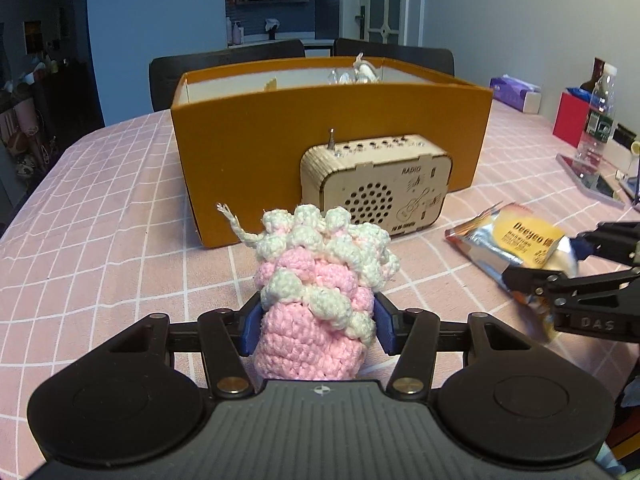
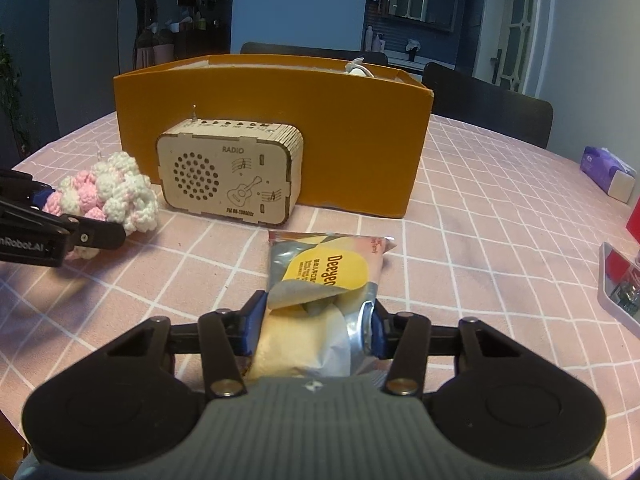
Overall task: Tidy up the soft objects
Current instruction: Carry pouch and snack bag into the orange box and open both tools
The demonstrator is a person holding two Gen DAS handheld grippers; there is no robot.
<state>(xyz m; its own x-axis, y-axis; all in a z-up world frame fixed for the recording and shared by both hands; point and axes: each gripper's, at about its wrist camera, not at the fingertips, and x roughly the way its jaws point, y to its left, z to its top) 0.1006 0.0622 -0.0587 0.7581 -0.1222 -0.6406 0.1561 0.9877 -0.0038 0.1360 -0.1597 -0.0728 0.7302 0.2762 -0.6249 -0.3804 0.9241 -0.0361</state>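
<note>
left tongs [image 1: 316, 326] sit at bottom centre of the left wrist view, blue pads pressed on both sides of a pink & white crochet pouch [image 1: 320, 280], pinching it; its knobbly white top and a short yarn tail poke up toward frame centre. in the right wrist view the same pouch shows at mid left, w/ black tong arms around it.

right tongs [image 2: 314, 330] are at bottom centre of their own view, clamped on the near end of a snack packet [image 2: 324, 280] (silver & yellow, "deeyeo" printed on it); the foil is crumpled by the right pad, and the far end reaches toward frame centre over the pink checked bench [image 2: 460, 240]. can't tell if that end touches the cloth.

behind both, upper centre, stands an orange box [image 1: 256, 152], open top, w/ something pale peeking over its far rim. a wooden radio [image 1: 376, 184] stands just in front of the box wall, near the pouch.

tissue pack [image 2: 608, 172] at mid right, well apart.
</note>
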